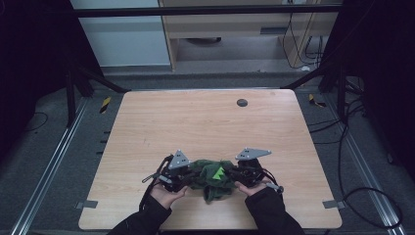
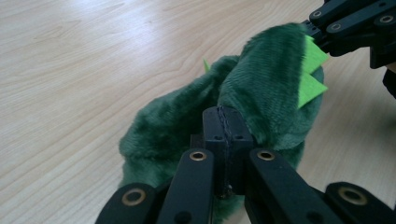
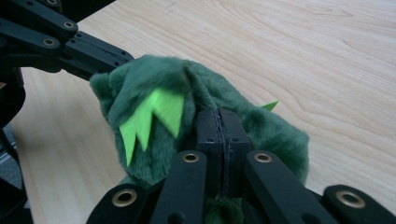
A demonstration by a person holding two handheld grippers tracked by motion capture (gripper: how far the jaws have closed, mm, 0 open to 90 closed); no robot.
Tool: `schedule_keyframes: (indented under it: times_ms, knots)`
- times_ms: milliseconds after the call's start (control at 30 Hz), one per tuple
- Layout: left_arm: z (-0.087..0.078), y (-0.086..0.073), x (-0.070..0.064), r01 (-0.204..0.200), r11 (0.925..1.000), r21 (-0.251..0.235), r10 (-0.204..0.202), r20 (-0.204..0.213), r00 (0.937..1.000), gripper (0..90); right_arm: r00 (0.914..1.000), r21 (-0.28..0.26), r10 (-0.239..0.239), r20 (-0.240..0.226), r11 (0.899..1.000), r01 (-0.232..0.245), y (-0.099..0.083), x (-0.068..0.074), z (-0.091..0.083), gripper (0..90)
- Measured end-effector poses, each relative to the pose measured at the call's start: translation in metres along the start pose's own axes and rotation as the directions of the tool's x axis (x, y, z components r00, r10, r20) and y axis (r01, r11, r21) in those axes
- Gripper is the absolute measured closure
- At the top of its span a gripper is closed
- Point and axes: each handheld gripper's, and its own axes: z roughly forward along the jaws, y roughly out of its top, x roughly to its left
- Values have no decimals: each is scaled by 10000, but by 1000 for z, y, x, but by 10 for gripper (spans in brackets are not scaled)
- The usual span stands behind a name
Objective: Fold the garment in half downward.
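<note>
- Left claw [image 1: 183,177] and right claw [image 1: 238,175] each pinch my green plush [image 1: 213,179], jaws pressed together on fabric.
- Likely mid-fold above worktop [image 1: 205,122]; next needs matched hands.

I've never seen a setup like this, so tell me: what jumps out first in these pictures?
A fuzzy dark green plush toy with bright lime felt spikes lies near the front edge of the wooden table. A person's hands pinch it from both sides: the left claw and the right claw each look clamped shut on the fur. Behind, the tabletop carries a small dark round disc.
</note>
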Motion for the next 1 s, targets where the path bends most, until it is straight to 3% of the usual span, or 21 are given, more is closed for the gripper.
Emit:
schedule_keyframes:
  times_ms: [333,833,1000]
  knots:
    - [-2,-12,-9,142,9994,327,-134,-242,9996,900,10000,117,-26,-73,9999,27,-9,8,-5,884]
    - [-1,-24,-18,111,9975,704,-109,-29,9999,899,9995,554,236,-200,9982,-225,-30,14,-13,875]
    - [-6,-21,-8,359,9981,494,-346,-268,9990,899,9997,395,191,-128,9990,-186,-31,13,-20,873]
